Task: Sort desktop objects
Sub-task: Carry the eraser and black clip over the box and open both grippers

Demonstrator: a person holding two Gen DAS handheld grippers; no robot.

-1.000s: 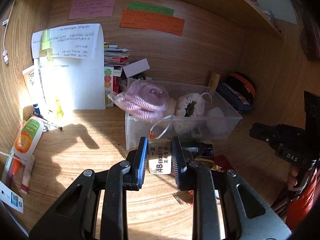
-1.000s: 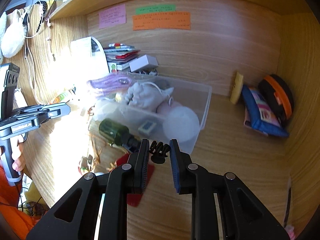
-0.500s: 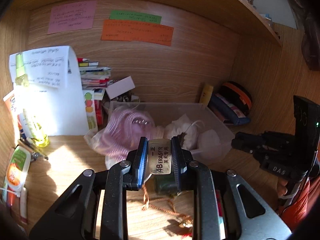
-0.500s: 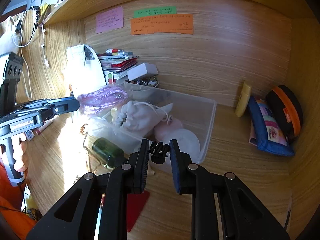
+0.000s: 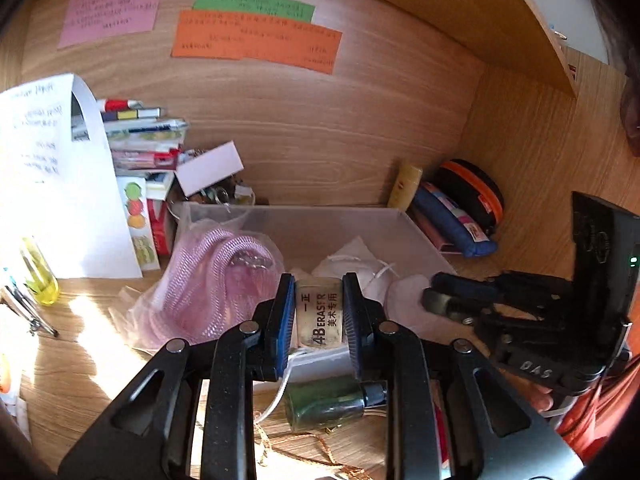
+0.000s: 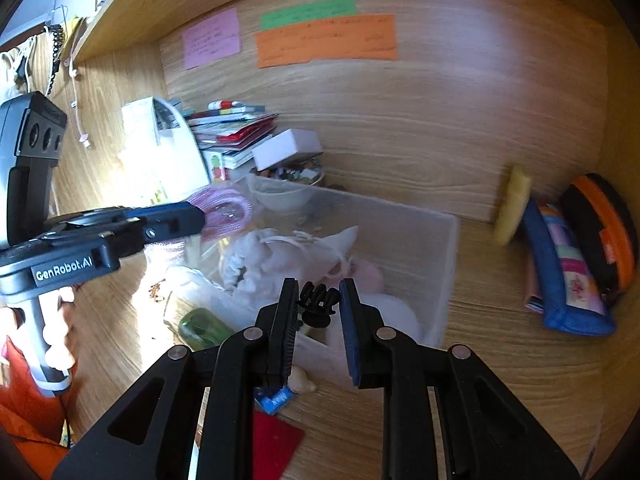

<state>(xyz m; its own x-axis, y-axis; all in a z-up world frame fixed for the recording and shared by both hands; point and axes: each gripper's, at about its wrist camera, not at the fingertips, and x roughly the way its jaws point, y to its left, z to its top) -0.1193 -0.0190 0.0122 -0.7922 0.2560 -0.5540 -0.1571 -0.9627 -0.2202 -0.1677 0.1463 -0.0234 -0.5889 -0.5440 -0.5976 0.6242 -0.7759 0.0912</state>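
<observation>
My left gripper is shut on a beige 4B eraser, held upright over the near edge of a clear plastic bin. My right gripper is shut on a small black claw clip, above the bin's near side. Inside the bin lie a pink mesh bundle, a white drawstring pouch and pale round pads. Each gripper shows in the other's view, the left gripper at the bin's left and the right gripper at its right.
A green bottle and orange string lie in front of the bin. A red card and a shell lie nearby. Books and a paper sheet stand back left. A blue pouch and orange-black case stand right.
Both grippers have moved forward toward the bin, which now sits closer and lower in each view. The eraser and the clip stay gripped.
</observation>
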